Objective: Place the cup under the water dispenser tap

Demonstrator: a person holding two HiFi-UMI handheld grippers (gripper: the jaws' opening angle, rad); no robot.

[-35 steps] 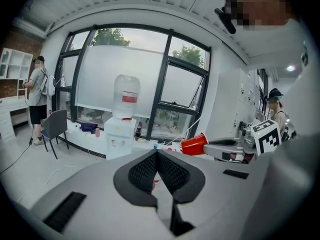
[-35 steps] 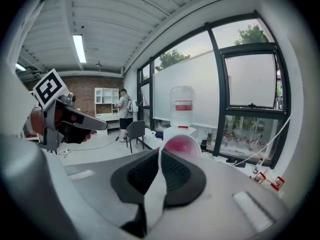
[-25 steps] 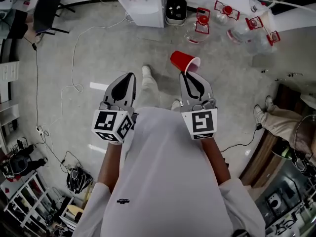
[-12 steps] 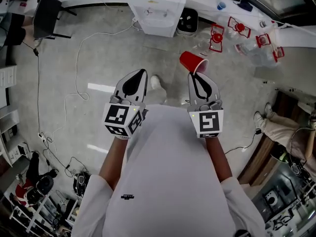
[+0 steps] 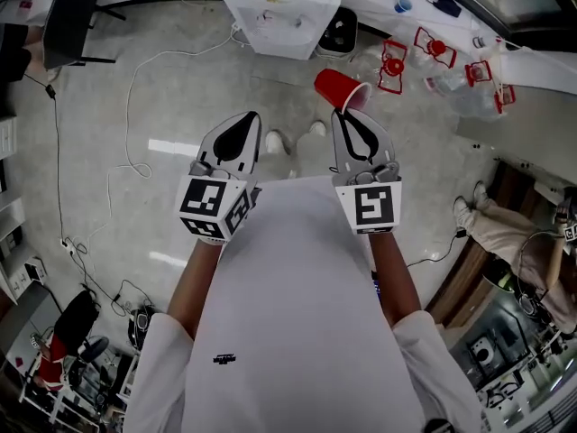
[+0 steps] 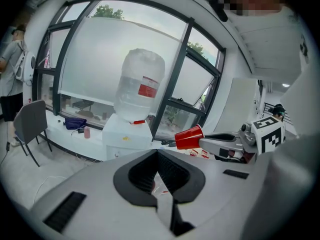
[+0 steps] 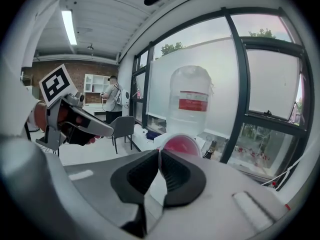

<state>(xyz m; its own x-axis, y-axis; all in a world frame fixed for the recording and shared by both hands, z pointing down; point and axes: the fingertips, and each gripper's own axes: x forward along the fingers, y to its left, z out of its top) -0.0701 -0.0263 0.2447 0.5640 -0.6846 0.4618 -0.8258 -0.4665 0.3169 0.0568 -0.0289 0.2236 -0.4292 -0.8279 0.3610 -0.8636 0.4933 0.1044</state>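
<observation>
At the far left a dark chair (image 5: 68,16) stands by the white counter, and a white cable (image 5: 133,97) trails over the grey floor (image 5: 180,70). The left gripper (image 5: 248,118) is held out ahead of the person, its jaws pressed together with nothing between them. Beyond it, at the far side, stands the white water dispenser (image 5: 284,12), topped by a large clear water bottle (image 6: 139,84) with a red label. The red cup (image 5: 337,88) hangs tipped on its side, just near and right of the dispenser and apart from it. Its mouth is turned toward the right gripper (image 5: 341,115), whose jaws pinch the cup's rim wall. Farther right, clear jugs with red handles (image 5: 433,48) lie on the floor.
</observation>
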